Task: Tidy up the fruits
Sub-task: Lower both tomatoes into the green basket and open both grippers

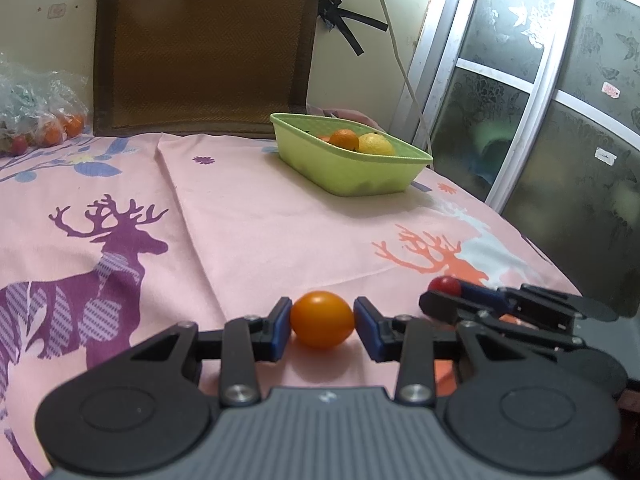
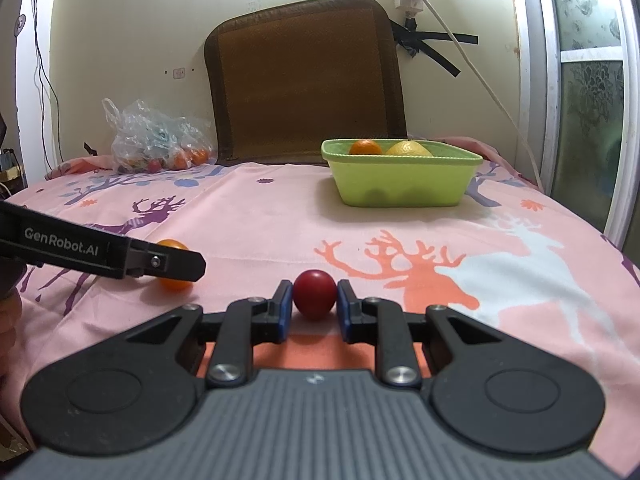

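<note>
My left gripper (image 1: 322,322) has its fingers (image 1: 280,328) pressing the orange fruit (image 1: 322,319) on the pink bedsheet (image 1: 240,220); my right gripper (image 2: 314,298) pinches the red fruit (image 2: 314,294); I should squeeze gently, lift straight, then carry both toward the green basket (image 2: 400,184).

Orange fruit (image 1: 322,319), red fruit (image 2: 314,295) on cloth

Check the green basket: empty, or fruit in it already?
Not empty. The green basket holds an orange and a yellow fruit, visible above its rim.
</note>
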Available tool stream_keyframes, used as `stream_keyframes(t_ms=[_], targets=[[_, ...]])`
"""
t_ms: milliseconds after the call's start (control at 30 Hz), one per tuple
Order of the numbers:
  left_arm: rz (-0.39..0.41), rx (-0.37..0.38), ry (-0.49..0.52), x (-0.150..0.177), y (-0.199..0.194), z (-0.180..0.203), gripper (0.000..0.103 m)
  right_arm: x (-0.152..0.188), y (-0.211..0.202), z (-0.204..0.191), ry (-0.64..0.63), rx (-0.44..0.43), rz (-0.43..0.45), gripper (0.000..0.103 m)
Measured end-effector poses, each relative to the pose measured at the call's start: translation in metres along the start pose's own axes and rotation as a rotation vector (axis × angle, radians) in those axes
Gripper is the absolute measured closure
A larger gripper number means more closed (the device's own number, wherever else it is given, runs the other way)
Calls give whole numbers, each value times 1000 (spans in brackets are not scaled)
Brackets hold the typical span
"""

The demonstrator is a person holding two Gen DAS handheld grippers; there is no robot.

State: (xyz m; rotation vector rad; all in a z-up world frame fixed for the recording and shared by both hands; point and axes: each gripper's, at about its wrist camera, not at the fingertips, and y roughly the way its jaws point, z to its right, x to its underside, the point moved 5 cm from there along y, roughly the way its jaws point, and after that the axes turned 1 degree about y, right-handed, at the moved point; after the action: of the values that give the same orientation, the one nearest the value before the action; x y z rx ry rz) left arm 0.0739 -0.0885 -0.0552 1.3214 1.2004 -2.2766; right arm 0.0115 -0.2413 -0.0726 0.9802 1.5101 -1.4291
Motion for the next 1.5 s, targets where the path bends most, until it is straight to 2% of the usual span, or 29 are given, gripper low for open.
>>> stream_keyframes(t_ms=[133, 333, 433, 567, 700, 833, 967, 1067, 1267, 1300, 1367, 1500], targets=[[17, 28, 10, -25, 0, 4, 68, -11, -4, 6, 11, -18, 35, 77], [55, 52, 50, -95, 26, 14, 68, -56, 5, 34, 12, -18, 137, 77], [60, 42, 67, -132, 57, 19, 68, -80, 23, 54, 15, -21, 162, 77], [19, 41, 11, -172, 108, 12, 68, -103, 57, 79, -1, 9, 161, 77], [-38, 32, -24, -191, 156, 5, 68, -119, 90, 103, 33, 17, 120, 76], [-70, 12, -34, -193, 186, 1, 67, -127, 125, 112, 63, -11, 64, 76], [-67, -5, -37, -193, 192, 0, 64, -128, 152, 111, 76, -38, 28, 76], [-47, 4, -55, -195, 181, -4, 64, -125, 159, 112, 89, -20, 26, 61], [25, 9, -75, -180, 128, -1, 64, -125, 121, 115, 144, -29, 92, 61], [35, -4, -65, -172, 117, 1, 64, -122, 112, 115, 164, -35, 98, 61], [46, -30, -55, -154, 98, 6, 55, -110, 90, 112, 224, -47, 113, 60], [63, -113, -13, -114, 67, 15, 55, -83, 59, 99, 342, -50, 128, 54]])
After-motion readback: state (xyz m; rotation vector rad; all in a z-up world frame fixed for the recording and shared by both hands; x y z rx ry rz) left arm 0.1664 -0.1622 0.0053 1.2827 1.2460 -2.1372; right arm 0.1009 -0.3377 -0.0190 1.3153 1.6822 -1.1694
